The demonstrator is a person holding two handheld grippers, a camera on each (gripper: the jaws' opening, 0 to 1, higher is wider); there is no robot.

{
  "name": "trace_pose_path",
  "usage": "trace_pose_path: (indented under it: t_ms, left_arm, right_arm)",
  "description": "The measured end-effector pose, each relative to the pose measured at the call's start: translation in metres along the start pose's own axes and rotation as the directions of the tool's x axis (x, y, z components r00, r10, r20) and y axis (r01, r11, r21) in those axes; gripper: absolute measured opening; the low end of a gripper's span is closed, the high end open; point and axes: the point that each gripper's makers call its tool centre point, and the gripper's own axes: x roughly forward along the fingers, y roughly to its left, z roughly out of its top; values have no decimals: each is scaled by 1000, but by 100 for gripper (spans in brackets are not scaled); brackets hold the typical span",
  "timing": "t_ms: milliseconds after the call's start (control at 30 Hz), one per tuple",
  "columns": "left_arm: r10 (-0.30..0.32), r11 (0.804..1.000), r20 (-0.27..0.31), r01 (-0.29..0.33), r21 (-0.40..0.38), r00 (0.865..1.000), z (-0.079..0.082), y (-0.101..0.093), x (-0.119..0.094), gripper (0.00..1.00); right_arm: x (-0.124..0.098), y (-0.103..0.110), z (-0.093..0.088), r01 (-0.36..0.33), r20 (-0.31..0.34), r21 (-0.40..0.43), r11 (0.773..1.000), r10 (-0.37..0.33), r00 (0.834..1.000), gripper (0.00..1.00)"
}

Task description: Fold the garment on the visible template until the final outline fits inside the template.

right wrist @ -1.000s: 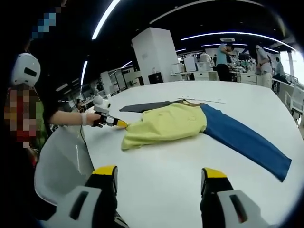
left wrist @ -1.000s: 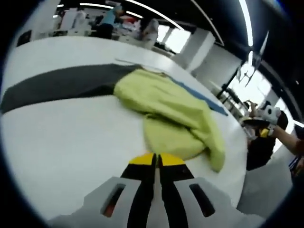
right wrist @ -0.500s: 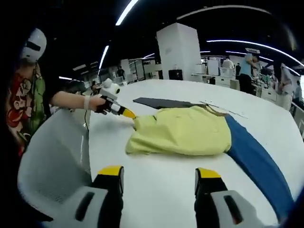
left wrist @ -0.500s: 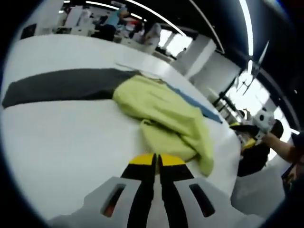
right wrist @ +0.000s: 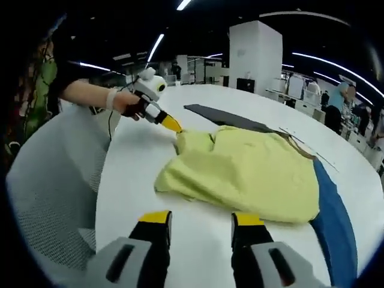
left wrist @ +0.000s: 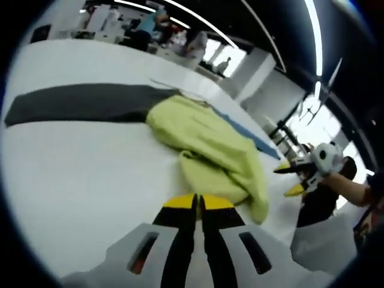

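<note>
Yellow garment lying bunched on the white tabletop, over the junction of a dark strip and a blue strip. Left gripper, jaws pressed together, pinching the garment's near edge; in the right gripper view it meets the cloth's corner. Right gripper, jaws apart and holding nothing, just before the garment.

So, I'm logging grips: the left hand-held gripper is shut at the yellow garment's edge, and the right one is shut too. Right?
Not quite. The left hand-held gripper is shut at the yellow garment, but the right hand-held gripper is open: the right gripper view shows its jaws standing apart before the garment.
</note>
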Motion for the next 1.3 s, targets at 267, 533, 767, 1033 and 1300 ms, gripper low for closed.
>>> trace_pose_path:
  t_ms: [267,533,767,1033,1300]
  left_arm:
    - [-1,1000,4,1,-16,1000,-1,1,1,0]
    - [-5,1000,19,5,-30,1000,4,0,-2,0]
    - [-4,999,24,5,-33,1000,6,-1,-5,0]
    - [-5,999,41,7,-38,999,12,-1,-7,0]
    - [-2,999,65,5,-45,998,25,2,-12,0]
  right_arm:
    - [10,-9,18,40,9,-221,974,-39,999,14]
    - [38,-8,15,10,-37,-312,950,-23,999,5]
    - [33,-19,36,25,5,-277,961,-25,1000,0]
    - [26,-30,56,8,21,-277,961,-2,1000,0]
    - [35,-55,104,25,70,-236,971,-8,997,0]
